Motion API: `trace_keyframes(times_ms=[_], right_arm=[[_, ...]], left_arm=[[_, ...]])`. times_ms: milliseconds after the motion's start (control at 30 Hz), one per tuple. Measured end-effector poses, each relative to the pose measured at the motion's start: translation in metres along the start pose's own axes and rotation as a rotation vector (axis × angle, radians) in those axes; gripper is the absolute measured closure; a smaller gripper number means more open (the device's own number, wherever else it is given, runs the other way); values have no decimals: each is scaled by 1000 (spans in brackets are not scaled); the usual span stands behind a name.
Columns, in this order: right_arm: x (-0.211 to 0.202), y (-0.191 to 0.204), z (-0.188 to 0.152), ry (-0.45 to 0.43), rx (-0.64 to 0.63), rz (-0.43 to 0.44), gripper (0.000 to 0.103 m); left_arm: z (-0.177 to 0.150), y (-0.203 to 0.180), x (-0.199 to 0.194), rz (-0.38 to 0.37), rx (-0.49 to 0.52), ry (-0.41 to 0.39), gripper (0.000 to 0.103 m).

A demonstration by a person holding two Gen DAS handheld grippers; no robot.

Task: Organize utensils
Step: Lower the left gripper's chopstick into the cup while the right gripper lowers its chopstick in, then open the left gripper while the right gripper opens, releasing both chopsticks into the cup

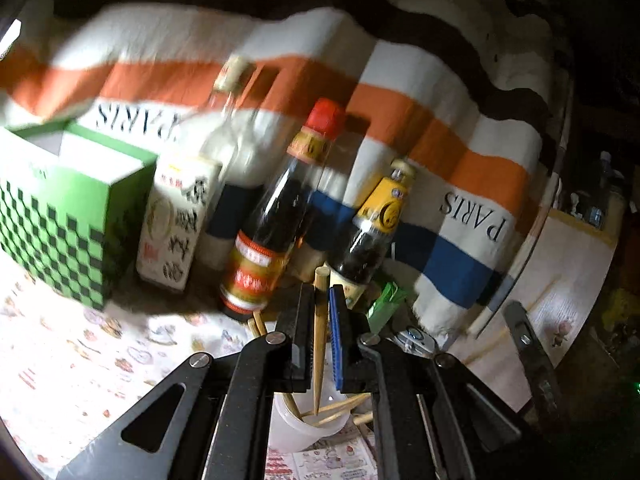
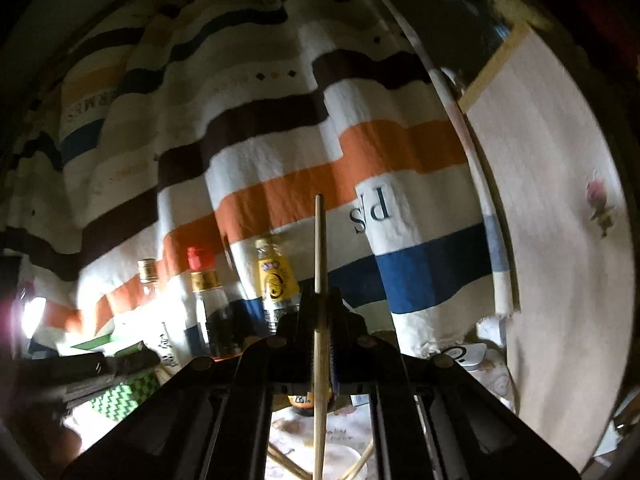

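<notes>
Chopstick clamped upright between left fingers, cup below

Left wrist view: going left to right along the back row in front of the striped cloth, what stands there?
Green checkered cardboard box → white carton with black characters → clear glass bottle with pale cap → dark sauce bottle with red cap → dark bottle with yellow label.

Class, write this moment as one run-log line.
left hand-held gripper: shut on chopstick | right hand-held gripper: shut on second chopstick | white cup: holds more
</notes>
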State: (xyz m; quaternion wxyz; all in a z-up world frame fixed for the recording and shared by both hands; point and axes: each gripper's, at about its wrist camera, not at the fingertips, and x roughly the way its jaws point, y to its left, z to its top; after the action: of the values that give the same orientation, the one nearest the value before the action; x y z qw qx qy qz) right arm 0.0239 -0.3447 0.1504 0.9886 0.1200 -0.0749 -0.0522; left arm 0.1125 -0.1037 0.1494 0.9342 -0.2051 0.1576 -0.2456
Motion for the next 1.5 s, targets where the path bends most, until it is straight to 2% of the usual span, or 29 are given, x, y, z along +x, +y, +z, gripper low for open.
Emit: trace_keyframes(times_ms=[67,167,333,467,667,1100,1333,1400,1467,1500], right_arm=[[14,0,-9,13,-4,-6,96],[22,-6,-23,2,23,-18,96],[38,0,-43,48,-28,-19,96],[54,3,-61,135,-53,-6,96],[76,-6,-82,239,-26,-36,96],[101,-27,-108,383,47,-61,96],[106,-34,-107,403,49,-76,96],[106,-34,-103,397,39,-85,94],[103,-36,-98,369,25,-108,74],[102,-37,-96,360,29,-110,70]], left_arm=[[-7,3,11,12,0,37,97],[-14,4,23,46,26,46,97],[-19,10,34,62,28,73,97],[-23,19,46,66,-5,121,97],[-31,35,64,71,-66,187,97],[-42,44,78,78,-54,226,96],[-40,46,77,62,-56,234,97],[-40,43,75,60,-45,231,96],[-39,40,73,65,-30,222,95],[-38,38,72,61,-21,224,91]])
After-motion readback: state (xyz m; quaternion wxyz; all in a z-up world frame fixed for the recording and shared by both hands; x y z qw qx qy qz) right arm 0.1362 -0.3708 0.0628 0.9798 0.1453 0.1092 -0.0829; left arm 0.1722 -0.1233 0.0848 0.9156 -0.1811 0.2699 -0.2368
